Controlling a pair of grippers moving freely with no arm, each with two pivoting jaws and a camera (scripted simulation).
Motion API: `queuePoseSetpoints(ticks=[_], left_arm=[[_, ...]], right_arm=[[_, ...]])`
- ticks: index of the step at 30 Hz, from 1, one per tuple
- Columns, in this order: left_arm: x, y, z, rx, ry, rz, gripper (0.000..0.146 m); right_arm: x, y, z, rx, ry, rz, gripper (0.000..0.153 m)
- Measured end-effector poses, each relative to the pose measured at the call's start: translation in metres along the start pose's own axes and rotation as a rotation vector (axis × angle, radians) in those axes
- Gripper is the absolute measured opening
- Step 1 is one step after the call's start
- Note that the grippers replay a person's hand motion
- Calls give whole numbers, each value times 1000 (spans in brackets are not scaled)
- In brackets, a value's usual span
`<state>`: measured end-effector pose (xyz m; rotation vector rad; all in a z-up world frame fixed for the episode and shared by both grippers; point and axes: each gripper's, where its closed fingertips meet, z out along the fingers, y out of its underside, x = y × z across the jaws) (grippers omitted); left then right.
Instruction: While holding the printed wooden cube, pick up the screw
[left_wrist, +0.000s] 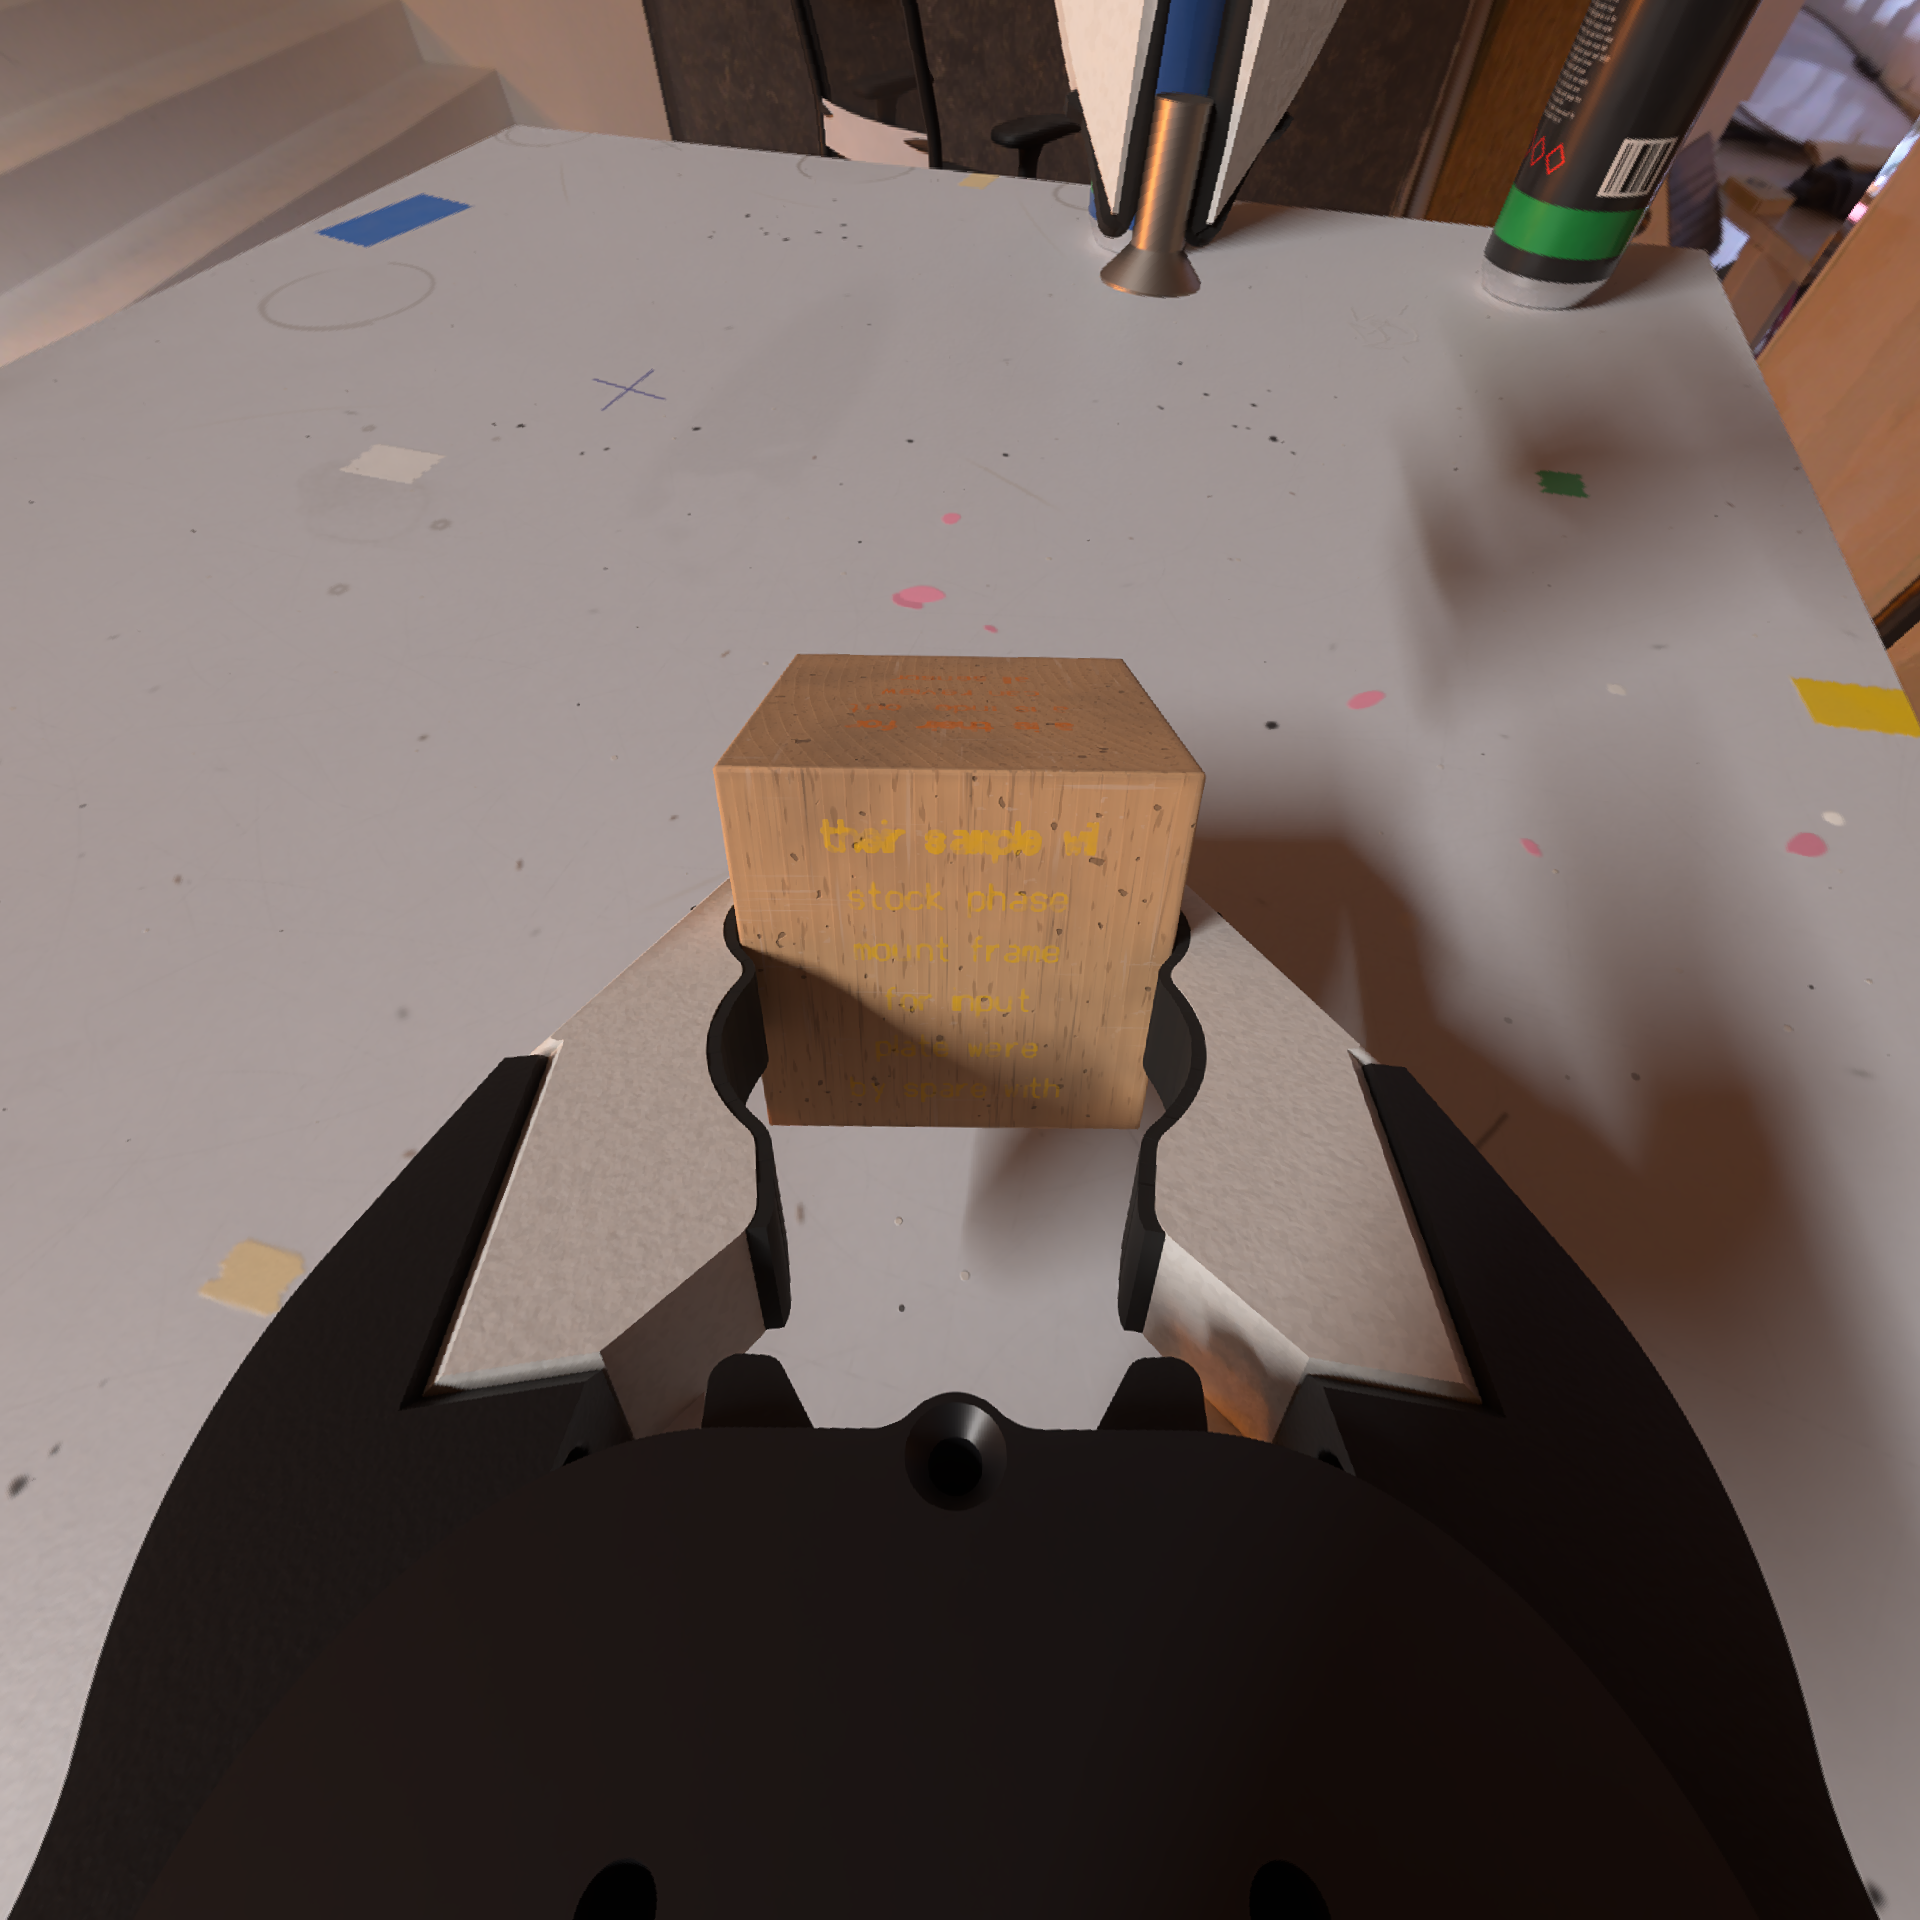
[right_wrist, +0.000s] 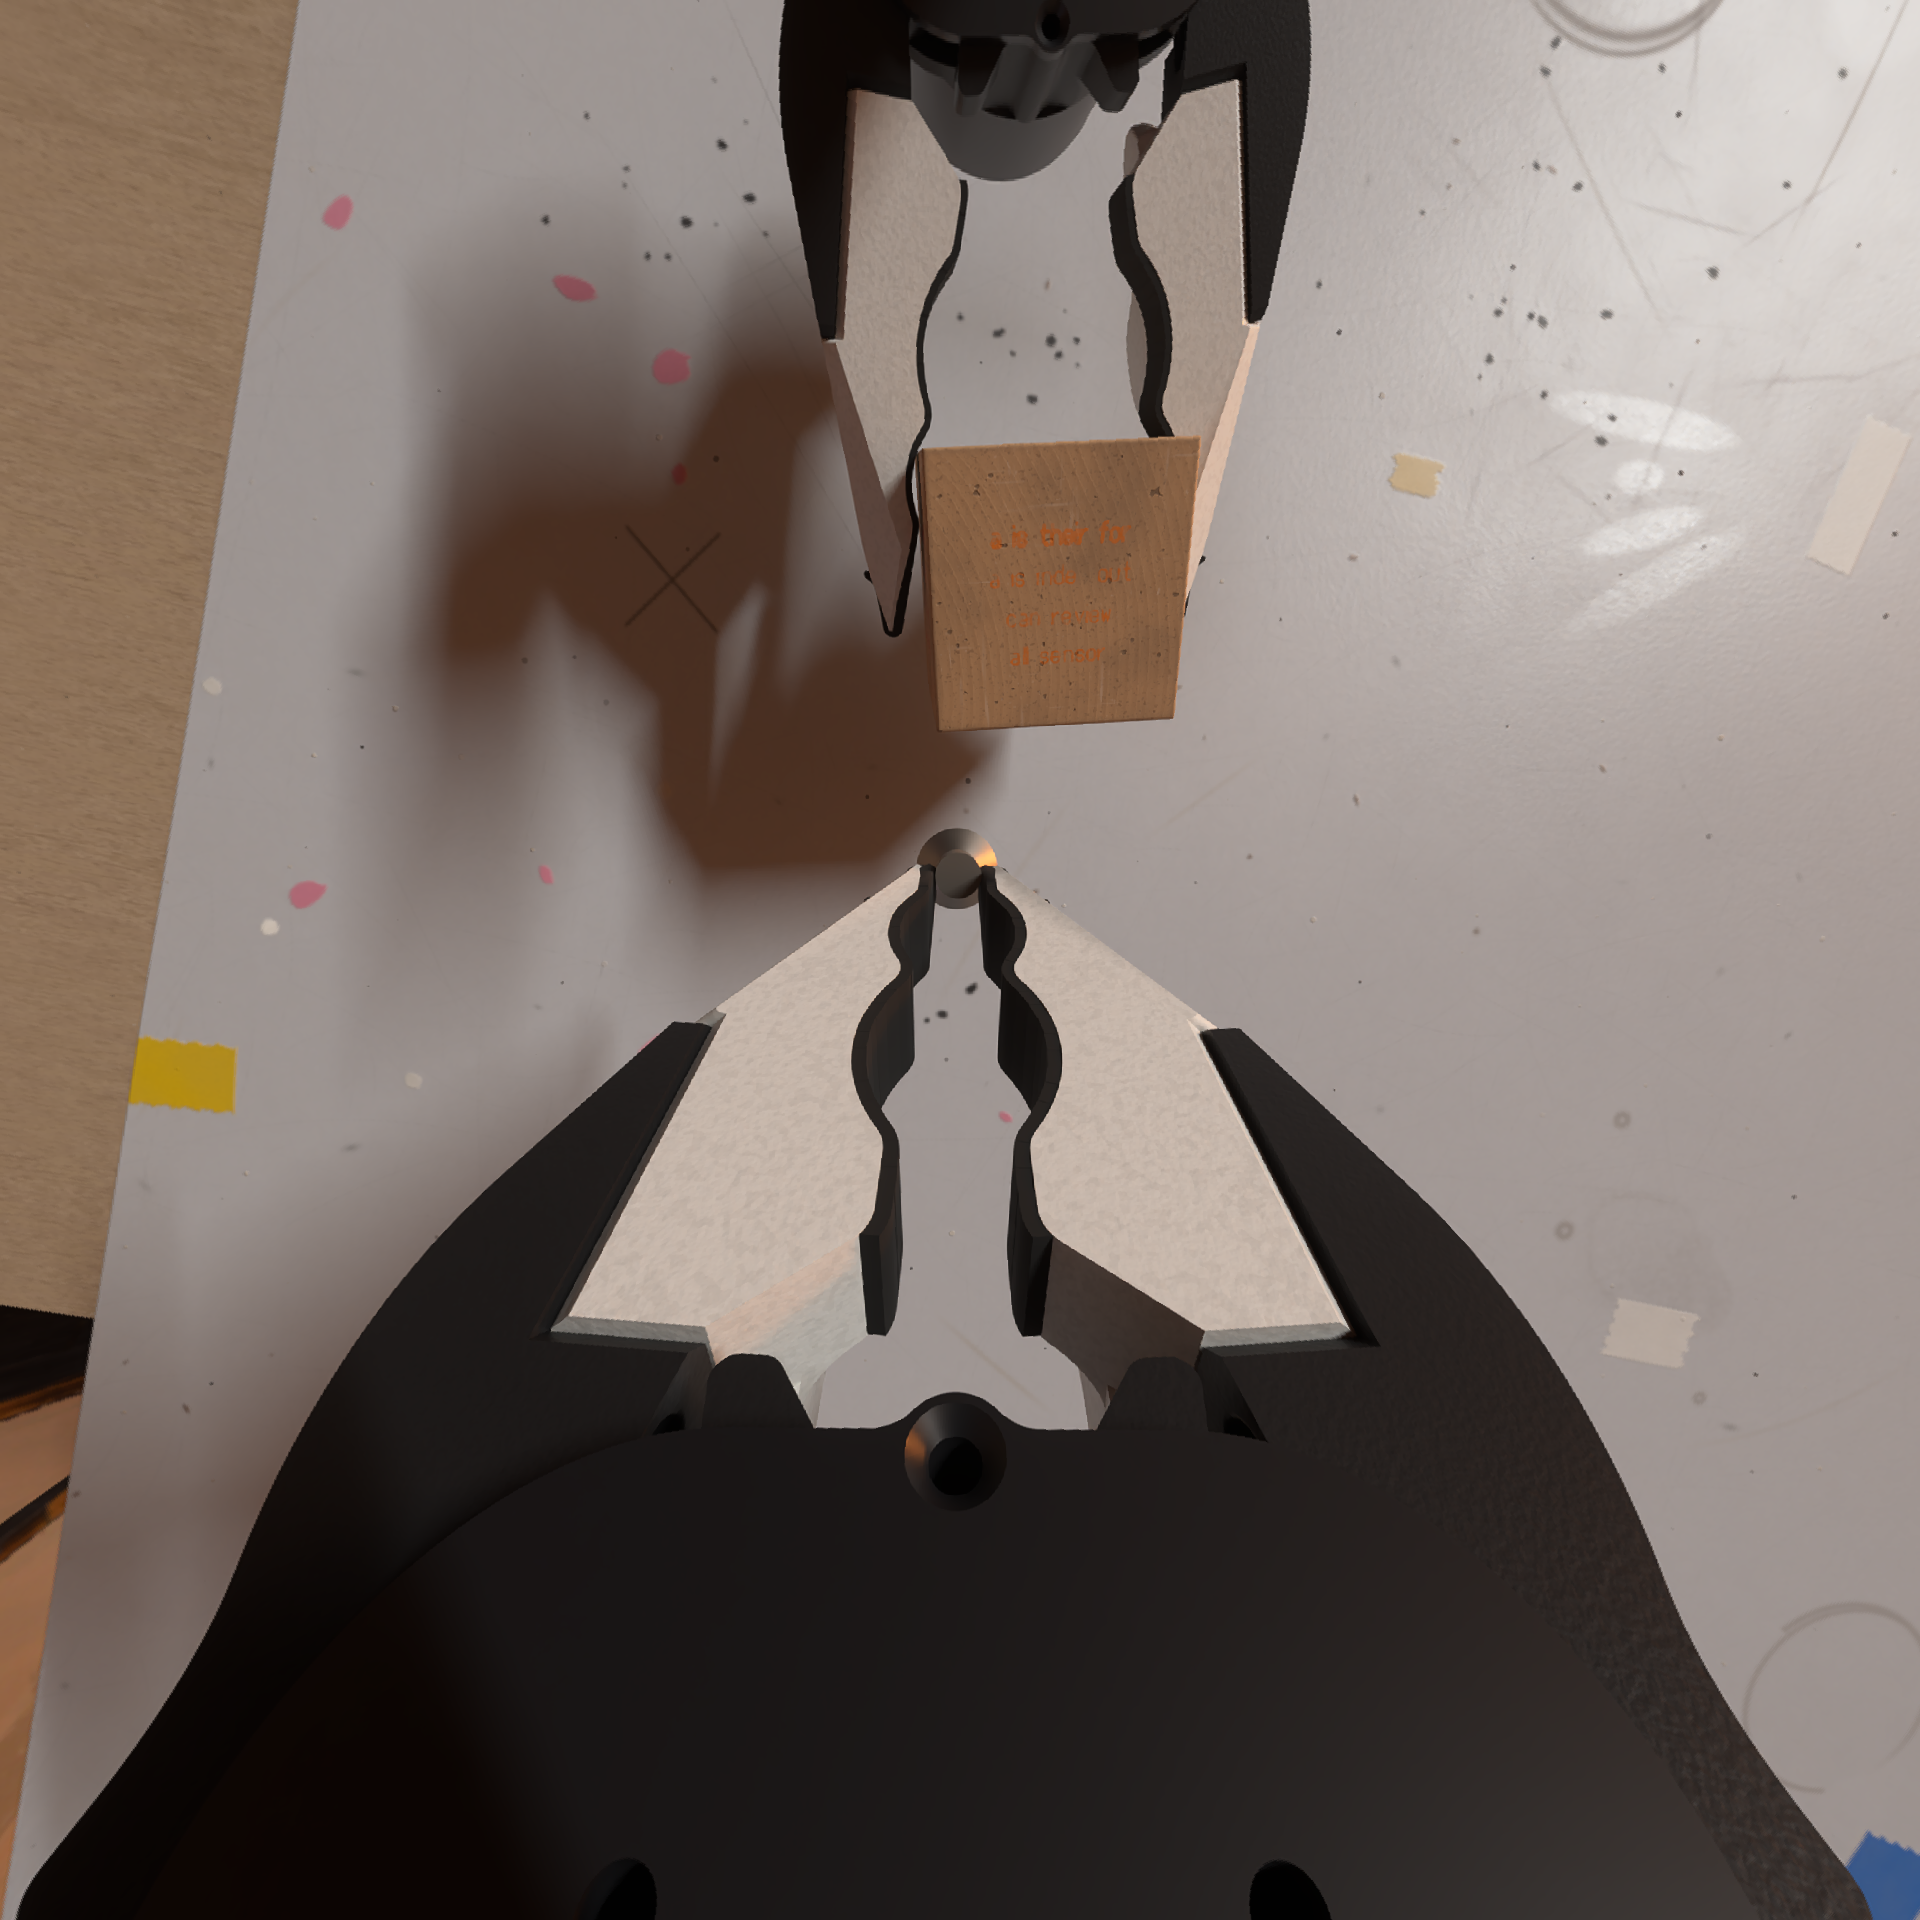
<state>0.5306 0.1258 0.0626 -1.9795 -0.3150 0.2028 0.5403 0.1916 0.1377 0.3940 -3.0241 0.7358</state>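
Left gripper (left_wrist: 956, 935): we see its two fingers pressed against the sides of the printed wooden cube (left_wrist: 958, 894), so we read it as clamped on the cube; the right wrist view shows the same grip from above (right_wrist: 1049, 582).
Right gripper (right_wrist: 957, 883): nearly closed, its fingertips pinching the shank of the screw (right_wrist: 957, 860); from the left wrist view we see it (left_wrist: 1153, 208) pointing straight down at the table (left_wrist: 312, 831).
Cube position: it seems lifted off the table, judging by the light patch under its lower edge, though we cannot be sure of the gap.
Screw position: upright, head down on the table near the far edge, shank up between the fingertips (left_wrist: 1151, 197); its head looks to be touching the surface.
Done: cube held, screw gripped.
Left: we judge only the lift of the screw remains, with the cube kept in hand.
Screw's look: dull grey metal, smooth shank, flared countersunk head.
Cube's look: pale wood, speckled, with yellow and orange printing on its faces.
Nearby: a dark bottle (left_wrist: 1590, 156) with a green band stands to the screw's right.
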Motion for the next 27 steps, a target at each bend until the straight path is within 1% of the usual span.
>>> queuePoseSetpoints(ticks=[6, 13, 17, 22, 27], left_arm=[[0, 0, 0, 3, 1, -6, 74], [1, 0, 0, 3, 0, 5, 74], [0, 0, 0, -1, 2, -4, 74], [2, -1, 1, -1, 0, 17, 74], [1, 0, 0, -2, 4, 0, 74]], right_arm=[[0, 0, 0, -16, -10, -2, 8], [-1, 1, 2, -45, -67, 11, 8], [-1, 2, 3, -83, -54, -10, 8], [-5, 3, 5, -67, -104, 35, 8], [-2, 2, 5, -62, -76, 43, 8]])
